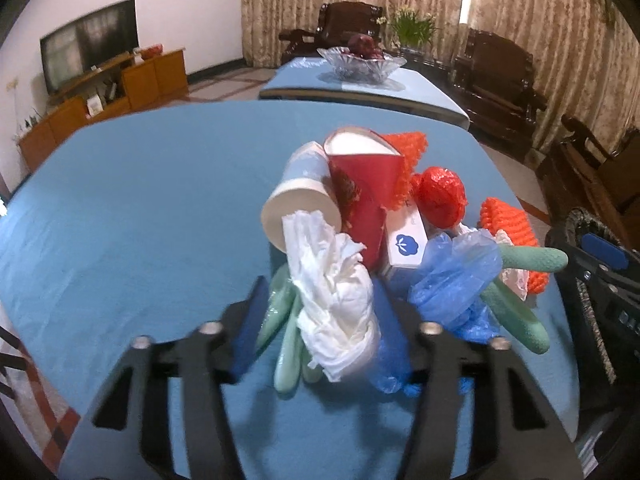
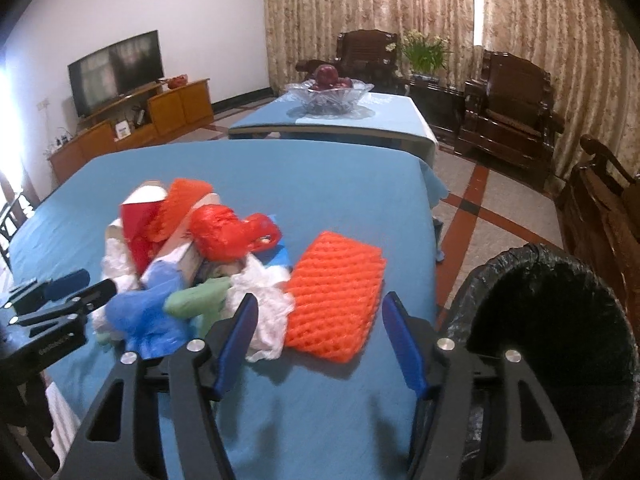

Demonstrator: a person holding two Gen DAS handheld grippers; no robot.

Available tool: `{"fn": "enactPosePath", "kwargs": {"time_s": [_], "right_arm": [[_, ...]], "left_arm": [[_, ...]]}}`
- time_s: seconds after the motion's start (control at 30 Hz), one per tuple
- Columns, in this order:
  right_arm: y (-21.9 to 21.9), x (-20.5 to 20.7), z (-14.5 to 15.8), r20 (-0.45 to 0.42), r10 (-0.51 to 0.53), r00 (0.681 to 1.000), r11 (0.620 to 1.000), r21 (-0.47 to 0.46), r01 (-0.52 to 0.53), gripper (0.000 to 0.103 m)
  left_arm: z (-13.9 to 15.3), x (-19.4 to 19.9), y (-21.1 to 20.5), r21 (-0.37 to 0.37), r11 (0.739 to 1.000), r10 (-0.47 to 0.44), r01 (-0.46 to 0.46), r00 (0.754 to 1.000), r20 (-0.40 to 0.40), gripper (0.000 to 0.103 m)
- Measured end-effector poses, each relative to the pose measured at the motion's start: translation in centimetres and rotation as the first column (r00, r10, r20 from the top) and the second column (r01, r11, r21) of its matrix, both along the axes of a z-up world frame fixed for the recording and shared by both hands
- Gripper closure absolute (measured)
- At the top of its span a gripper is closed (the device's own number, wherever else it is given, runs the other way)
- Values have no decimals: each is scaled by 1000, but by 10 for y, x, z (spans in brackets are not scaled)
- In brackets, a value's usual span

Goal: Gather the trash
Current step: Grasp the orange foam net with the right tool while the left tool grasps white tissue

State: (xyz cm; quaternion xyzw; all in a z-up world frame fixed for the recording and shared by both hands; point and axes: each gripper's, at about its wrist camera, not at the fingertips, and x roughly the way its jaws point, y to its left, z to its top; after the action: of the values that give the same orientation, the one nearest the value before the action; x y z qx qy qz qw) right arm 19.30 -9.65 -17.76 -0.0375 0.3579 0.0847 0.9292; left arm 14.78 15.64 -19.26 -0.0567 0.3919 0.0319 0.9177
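A heap of trash lies on the blue tablecloth: a red paper cup, a tipped pale cup, a white box, a red plastic bag, blue plastic and a green glove. My left gripper is open around a crumpled white tissue; green glove fingers lie beside its left pad. My right gripper is open just above the table, straddling a flat orange foam net and white plastic. Neither item looks squeezed.
A bin with a black liner stands off the table's right edge. Beyond is a second blue table with a glass fruit bowl. Dark wooden chairs line the curtains, and a TV sits at the left.
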Motion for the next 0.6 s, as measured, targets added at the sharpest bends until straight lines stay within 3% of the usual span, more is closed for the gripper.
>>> {"fn": "enactPosePath", "kwargs": {"time_s": [0.03,0.13,0.47,0.57,0.6], "right_arm": [[-1,5,-1,-5,-14,1000,1000,-5,14,40],[-3,20,-4,-11,-32,999,999,-4,31,40],[5,52,-38,-129,-48,991,998,-40,44,39],[1,56,-44,-159,-52,986,999,-5,52,39],[0,59,-43,-173,-34,984,999,19,38,48]], "left_arm": [[-1,1,2,-21,1000,-7,6,1000,-2,73],[1,3,4,-60,998,-13,14,1000,11,87],[-1,10,2,-43,999,-16,16,1000,12,89],[0,10,2,-39,999,-18,18,1000,11,89],[2,10,2,-35,999,-16,17,1000,14,89]]}}
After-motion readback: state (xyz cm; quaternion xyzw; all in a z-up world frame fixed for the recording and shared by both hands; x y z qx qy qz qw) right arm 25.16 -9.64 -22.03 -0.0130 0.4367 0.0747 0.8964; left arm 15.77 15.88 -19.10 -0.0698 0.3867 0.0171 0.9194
